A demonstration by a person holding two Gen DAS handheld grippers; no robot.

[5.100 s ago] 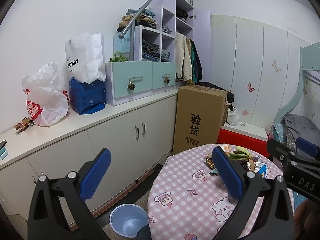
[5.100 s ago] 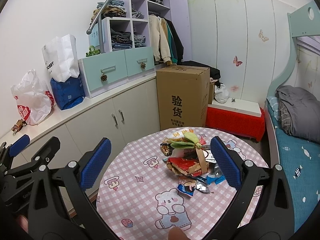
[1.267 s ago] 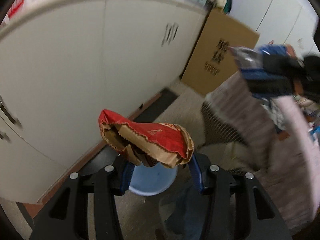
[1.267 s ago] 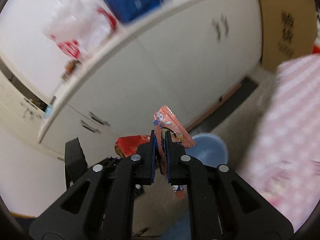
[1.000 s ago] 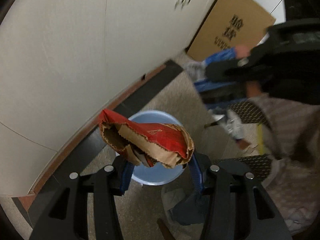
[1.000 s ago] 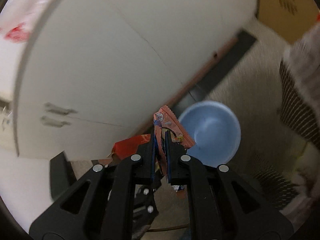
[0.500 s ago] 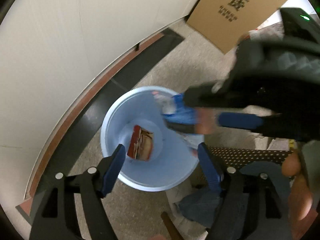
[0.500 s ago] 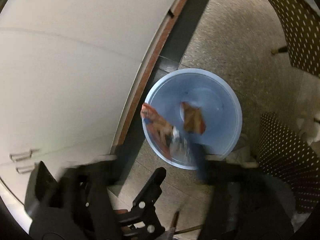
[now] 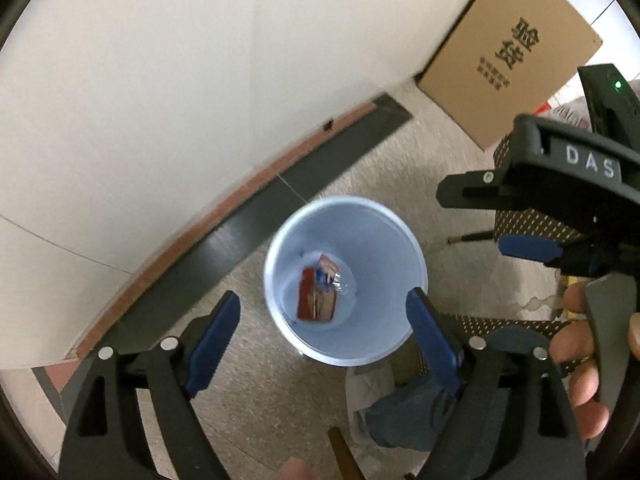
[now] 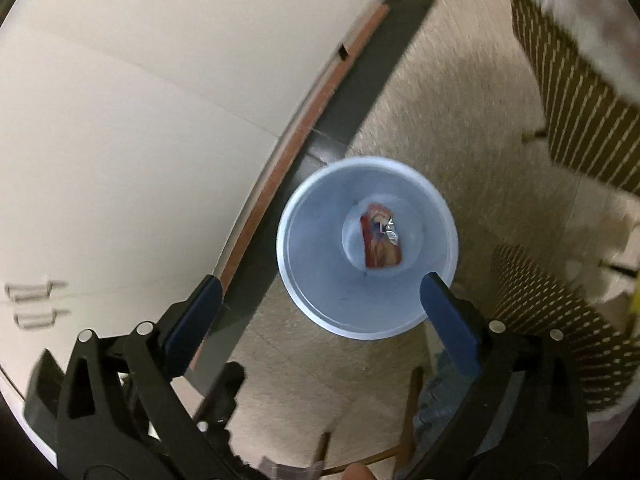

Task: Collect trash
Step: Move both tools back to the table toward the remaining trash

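Note:
A pale blue waste bin stands on the speckled floor by the cabinet base. At its bottom lie a red and brown paper bag and a red and blue snack wrapper on top of it. My left gripper hangs above the bin, jaws still opening, nothing between them. My right gripper also points down over the bin, jaws spreading wide and empty. In the left wrist view the right gripper's body sits at the right, held by a hand.
White cabinet doors and a dark plinth strip run beside the bin. A cardboard box stands on the floor further along. A dotted dark cloth hangs from the table edge at the right. A blue-clad leg is close by the bin.
Both grippers let go of their trash: the paper bag and the snack wrapper have dropped into the bin. Both pairs of jaws have spread apart, and both hands sank a little toward the bin.

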